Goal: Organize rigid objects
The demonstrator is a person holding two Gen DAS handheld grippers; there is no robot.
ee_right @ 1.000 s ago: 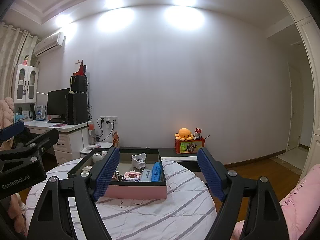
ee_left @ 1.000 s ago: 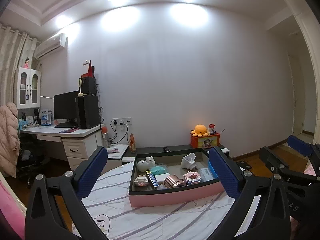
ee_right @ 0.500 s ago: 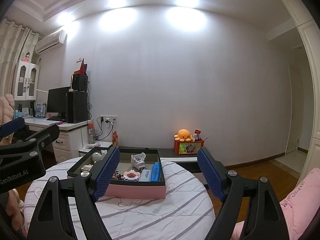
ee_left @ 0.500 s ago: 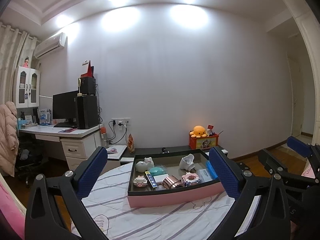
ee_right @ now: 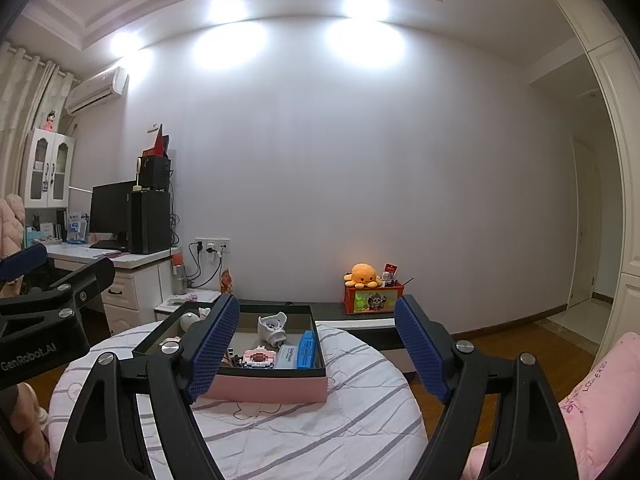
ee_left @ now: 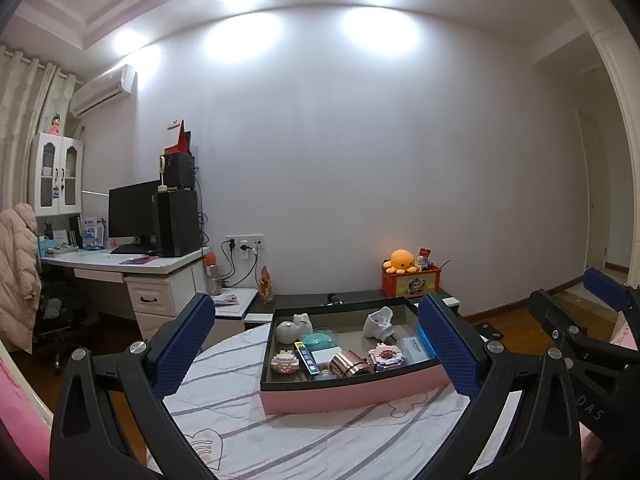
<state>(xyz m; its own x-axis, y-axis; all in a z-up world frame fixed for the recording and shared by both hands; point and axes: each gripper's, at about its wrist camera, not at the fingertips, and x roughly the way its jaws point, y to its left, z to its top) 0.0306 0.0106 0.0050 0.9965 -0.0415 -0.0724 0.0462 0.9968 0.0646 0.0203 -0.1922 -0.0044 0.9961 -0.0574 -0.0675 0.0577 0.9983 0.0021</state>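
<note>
A pink-walled tray with a dark rim (ee_left: 352,394) (ee_right: 272,390) stands on a round table with a striped white cloth (ee_left: 304,436) (ee_right: 304,432). In it lie a copper cylinder (ee_left: 352,365), a white round figure (ee_left: 292,329), a teal dome (ee_left: 320,340), a white shell-like piece (ee_left: 380,322) (ee_right: 274,326), two brick models (ee_left: 285,362) (ee_left: 384,358) and a blue box (ee_right: 307,354). My left gripper (ee_left: 316,350) is open and empty, held above the table in front of the tray. My right gripper (ee_right: 318,354) is open and empty, to the tray's right.
A white desk with a monitor and a black computer tower (ee_left: 176,222) stands at the left. A low dark bench behind the table holds an orange plush octopus on a red box (ee_left: 404,264). A pink cushion (ee_right: 592,408) lies at the right. A doorway (ee_right: 592,240) opens at the far right.
Both views have shifted only slightly; the tray sits a touch lower and nearer in the left wrist view. Both grippers stay open and empty.
</note>
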